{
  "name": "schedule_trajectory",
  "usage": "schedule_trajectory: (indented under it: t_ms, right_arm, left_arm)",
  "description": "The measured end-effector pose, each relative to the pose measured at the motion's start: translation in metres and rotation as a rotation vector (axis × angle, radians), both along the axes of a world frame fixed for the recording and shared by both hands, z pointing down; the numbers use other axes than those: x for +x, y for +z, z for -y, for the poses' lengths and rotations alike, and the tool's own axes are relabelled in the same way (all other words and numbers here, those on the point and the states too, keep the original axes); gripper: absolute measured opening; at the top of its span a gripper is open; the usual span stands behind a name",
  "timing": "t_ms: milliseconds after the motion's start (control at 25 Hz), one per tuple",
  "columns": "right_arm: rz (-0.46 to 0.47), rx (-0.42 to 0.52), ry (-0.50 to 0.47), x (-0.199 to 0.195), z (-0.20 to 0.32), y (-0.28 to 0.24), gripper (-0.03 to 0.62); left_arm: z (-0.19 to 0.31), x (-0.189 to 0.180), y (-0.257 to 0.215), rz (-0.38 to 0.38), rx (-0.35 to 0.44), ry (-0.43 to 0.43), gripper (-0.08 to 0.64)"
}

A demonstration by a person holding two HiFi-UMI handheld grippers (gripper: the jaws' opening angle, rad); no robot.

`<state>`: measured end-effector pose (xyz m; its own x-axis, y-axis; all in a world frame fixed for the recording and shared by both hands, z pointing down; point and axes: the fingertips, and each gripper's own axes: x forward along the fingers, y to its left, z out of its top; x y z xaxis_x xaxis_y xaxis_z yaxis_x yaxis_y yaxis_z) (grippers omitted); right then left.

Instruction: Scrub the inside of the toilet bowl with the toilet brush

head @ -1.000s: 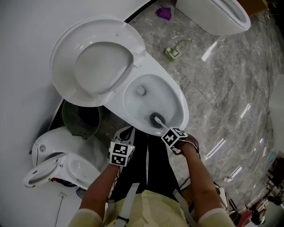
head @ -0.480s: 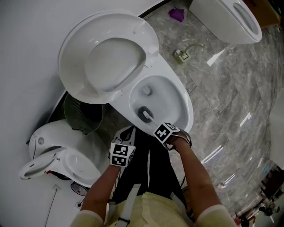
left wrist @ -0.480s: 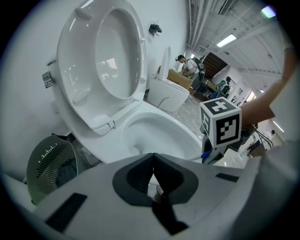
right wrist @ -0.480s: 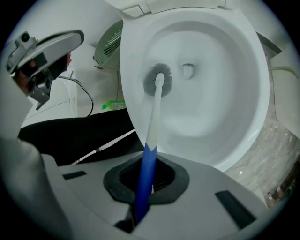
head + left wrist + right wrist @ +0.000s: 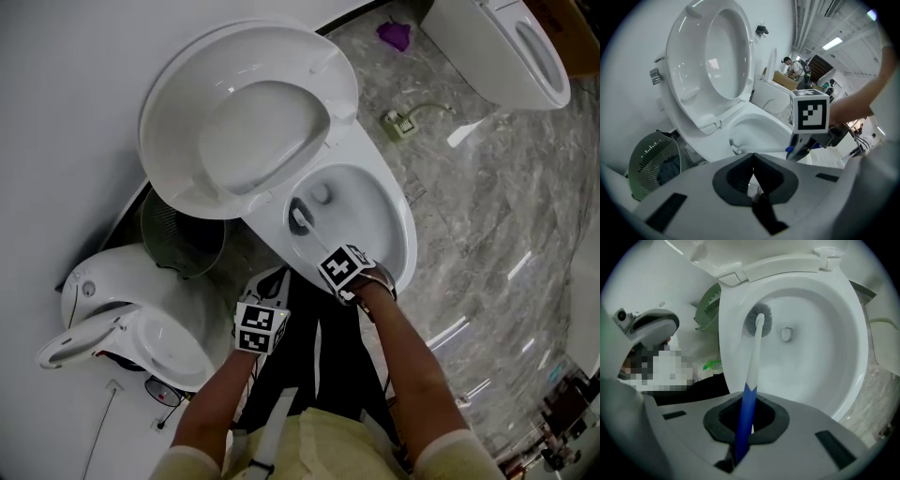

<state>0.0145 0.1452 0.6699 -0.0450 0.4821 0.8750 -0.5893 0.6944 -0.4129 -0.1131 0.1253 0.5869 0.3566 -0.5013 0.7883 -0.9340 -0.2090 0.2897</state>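
A white toilet bowl (image 5: 394,246) (image 5: 843,357) (image 5: 754,133) stands with its seat and lid (image 5: 246,122) (image 5: 712,61) raised against the wall. My right gripper (image 5: 330,253) (image 5: 746,427) is shut on the blue-and-white handle of the toilet brush (image 5: 751,380). Its grey bristle head (image 5: 301,217) (image 5: 758,320) presses on the bowl's inner wall at the left, beside the drain hole (image 5: 786,334). My left gripper (image 5: 260,326) (image 5: 753,180) hangs shut and empty below the bowl's front rim.
A green slatted waste bin (image 5: 180,232) (image 5: 651,164) stands left of the toilet. A second white toilet (image 5: 141,323) lies lower left and a third one (image 5: 525,47) top right. A purple thing (image 5: 394,36) and a small fitting (image 5: 398,124) lie on the marble floor (image 5: 497,216).
The right gripper has pushed the brush head from the bowl's near front edge up along the left inner wall toward the hinge. The left gripper has stayed put.
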Motion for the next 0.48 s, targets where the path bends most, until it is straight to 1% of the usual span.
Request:
schedule_trajectory:
  t_ms: [240, 480]
  right_arm:
    - [0.019, 0.044, 0.135, -0.008, 0.034, 0.003, 0.014]
    - [0.021, 0.096, 0.252, 0.003, 0.057, -0.002, 0.015]
  left_arm:
    - [0.005, -0.007, 0.002, 0.008, -0.004, -0.006, 0.012]
    - [0.012, -0.003, 0.001, 0.009, -0.001, 0.019, 0.012]
